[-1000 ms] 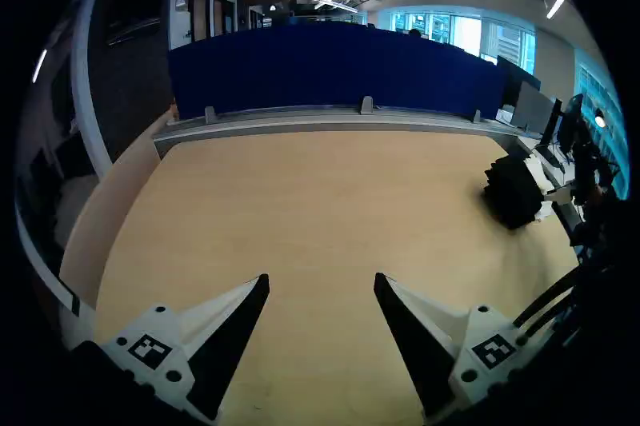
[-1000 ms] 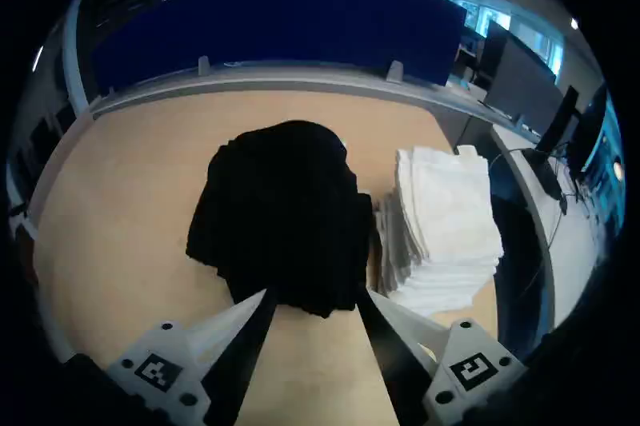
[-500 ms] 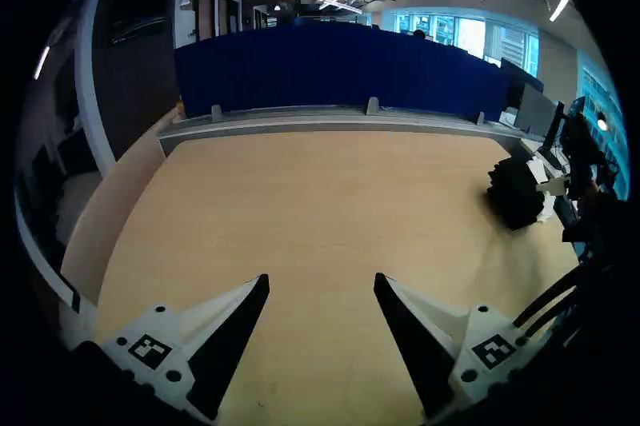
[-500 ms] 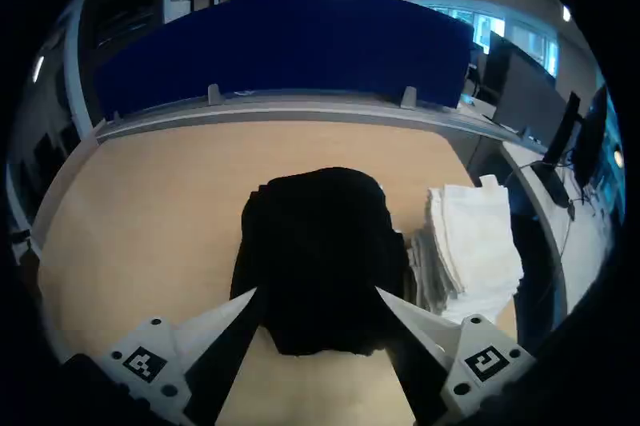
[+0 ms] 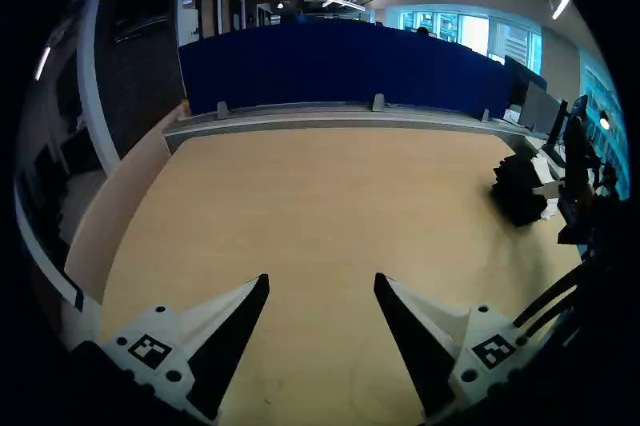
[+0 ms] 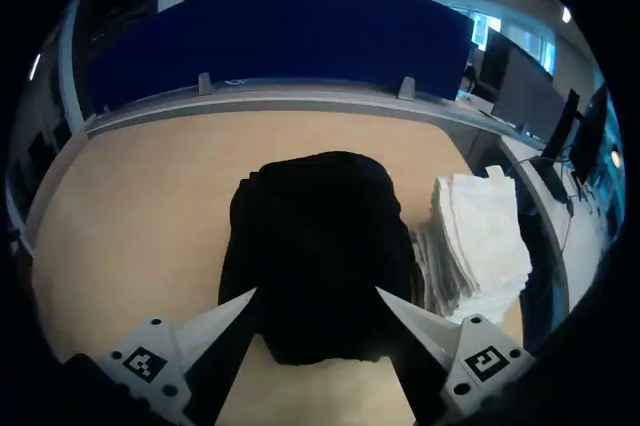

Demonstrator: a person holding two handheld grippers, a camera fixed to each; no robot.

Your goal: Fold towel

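Fingers spread wide, the right hand-held gripper [image 6: 316, 292] sits at the near edge of the black towel stack [image 6: 320, 218] at frame centre, with white towels [image 6: 480, 234] to its right. The left hand-held gripper [image 5: 320, 278] hangs parted over the bench [image 5: 320, 186]. The cloth looks soft and limp, probably best pinched at a top corner.
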